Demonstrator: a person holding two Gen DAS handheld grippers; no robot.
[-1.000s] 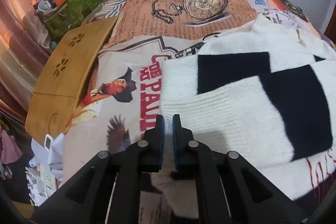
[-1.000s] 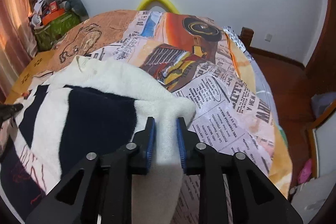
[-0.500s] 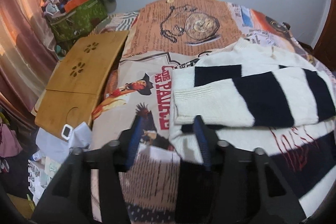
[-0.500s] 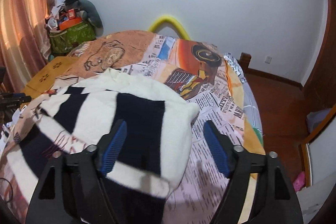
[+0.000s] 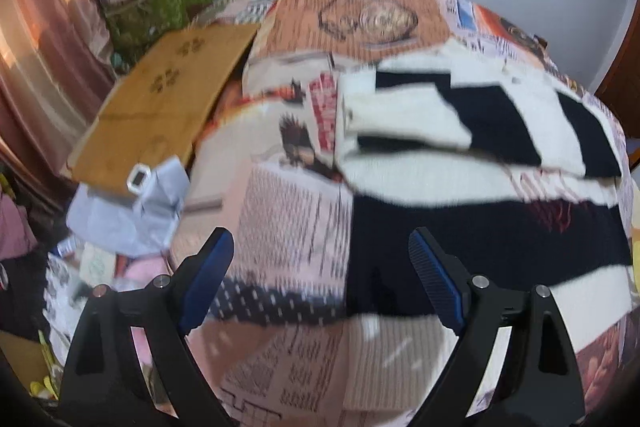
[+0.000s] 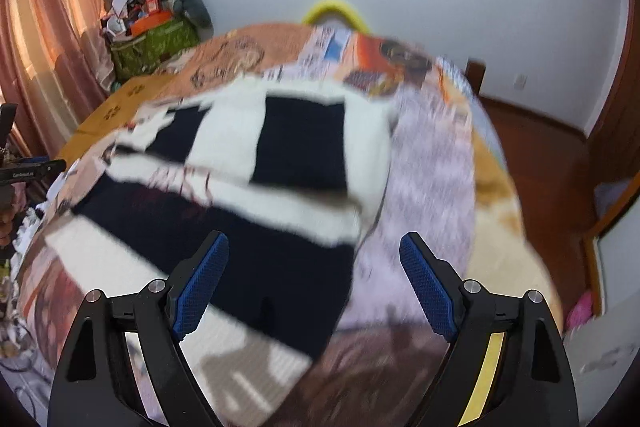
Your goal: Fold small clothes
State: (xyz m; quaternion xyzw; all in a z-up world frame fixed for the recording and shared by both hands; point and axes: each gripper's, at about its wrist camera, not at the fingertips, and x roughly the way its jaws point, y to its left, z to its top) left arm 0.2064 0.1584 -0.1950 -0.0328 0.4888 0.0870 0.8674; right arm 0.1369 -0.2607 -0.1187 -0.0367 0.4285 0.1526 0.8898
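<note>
A black-and-white striped sweater (image 5: 480,187) lies on the bed, its sleeves folded across the chest; it also shows in the right wrist view (image 6: 248,195). My left gripper (image 5: 322,269) is open wide and empty, above the sweater's lower left edge. My right gripper (image 6: 314,271) is open wide and empty, above the sweater's lower right part. Both views are blurred by motion.
The bed has a newspaper-print cover (image 5: 288,243). A wooden lap table (image 5: 168,99) lies at the bed's left side, with a pale cloth (image 5: 132,203) and clutter below it. A green bag (image 6: 152,47) stands by the curtain. Wooden floor (image 6: 540,155) is to the right.
Both grippers let go of the sleeve ends, opened wide, and pulled back and up from the sweater. The sleeves now lie folded across it.
</note>
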